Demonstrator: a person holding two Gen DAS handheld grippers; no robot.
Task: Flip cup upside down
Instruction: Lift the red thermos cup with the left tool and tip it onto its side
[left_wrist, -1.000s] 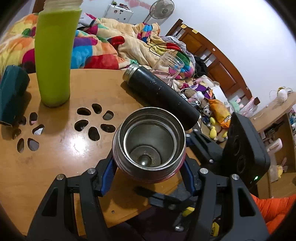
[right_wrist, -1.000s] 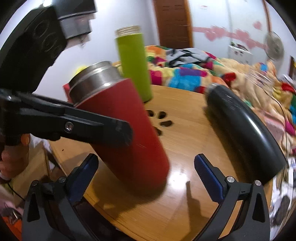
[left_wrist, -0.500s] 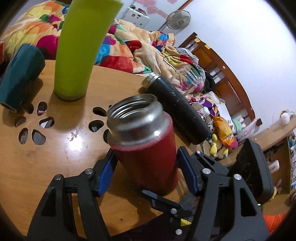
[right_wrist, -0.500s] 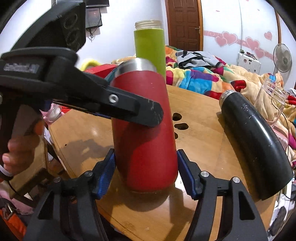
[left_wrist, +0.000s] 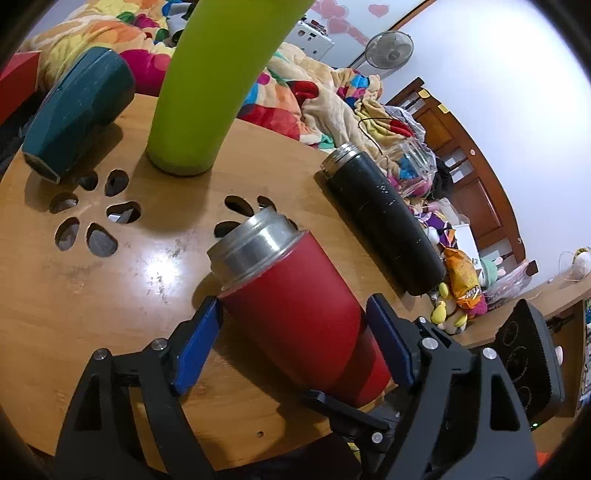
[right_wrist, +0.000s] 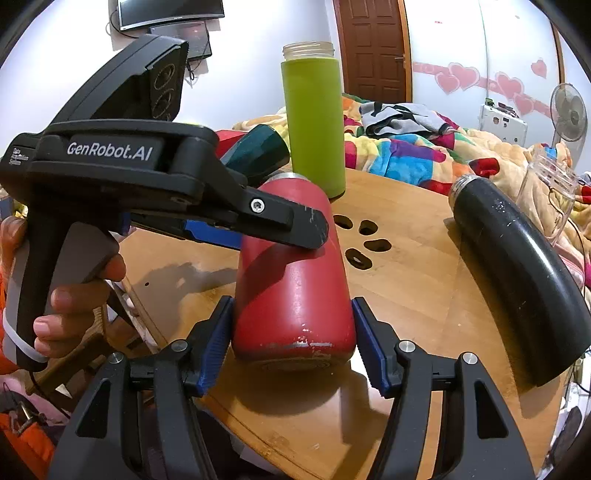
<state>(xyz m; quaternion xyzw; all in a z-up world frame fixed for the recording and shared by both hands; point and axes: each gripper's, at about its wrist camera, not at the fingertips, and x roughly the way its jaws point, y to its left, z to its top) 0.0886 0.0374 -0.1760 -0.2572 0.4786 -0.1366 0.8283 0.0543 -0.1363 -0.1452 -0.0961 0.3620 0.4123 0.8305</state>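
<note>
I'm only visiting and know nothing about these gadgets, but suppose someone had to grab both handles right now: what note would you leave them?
Left gripper: shut on the red cup, around its middle.
Right gripper: blue pads at both sides of the cup's base, seemingly touching; grip unconfirmed.
Cup: lifted and tilted over the wooden table, steel mouth up and away, not yet inverted.
Nearby: green bottle upright; black flask lying down.
Left to do: finish turning, set it mouth-down.

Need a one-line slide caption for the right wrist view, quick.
Both grippers clamp the tilted red cup over the wooden table: right gripper near its base, left gripper higher up.
</note>
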